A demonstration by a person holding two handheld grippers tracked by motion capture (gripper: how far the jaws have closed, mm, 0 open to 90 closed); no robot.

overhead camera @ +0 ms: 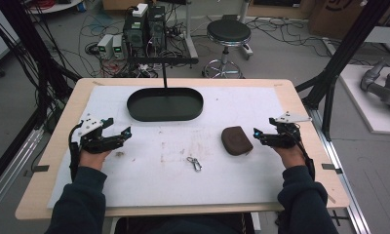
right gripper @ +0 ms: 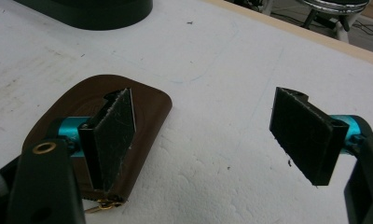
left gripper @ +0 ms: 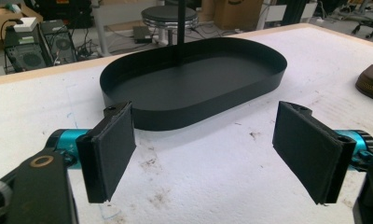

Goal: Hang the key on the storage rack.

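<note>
A brown zipped pouch (overhead camera: 236, 140) lies right of the table's centre, and in the right gripper view the pouch (right gripper: 149, 109) sits under the left jaw. My right gripper (overhead camera: 258, 134) hovers just right of it, open and empty (right gripper: 208, 140). A small metal key clip (overhead camera: 195, 163) lies near the middle front. A black oval tray (overhead camera: 134, 111) with an upright rod stands at the back centre. My left gripper (overhead camera: 126, 133) is at the left, open and empty, facing the tray (left gripper: 194, 112) with its jaws wide apart (left gripper: 208, 154).
White foam sheet (overhead camera: 183, 185) covers the wooden table. A small dark speck (overhead camera: 119, 154) lies by the left hand. Beyond the far edge are a stool (overhead camera: 227, 34), computer towers (overhead camera: 144, 27) and cables on the floor. Black frame posts flank the table.
</note>
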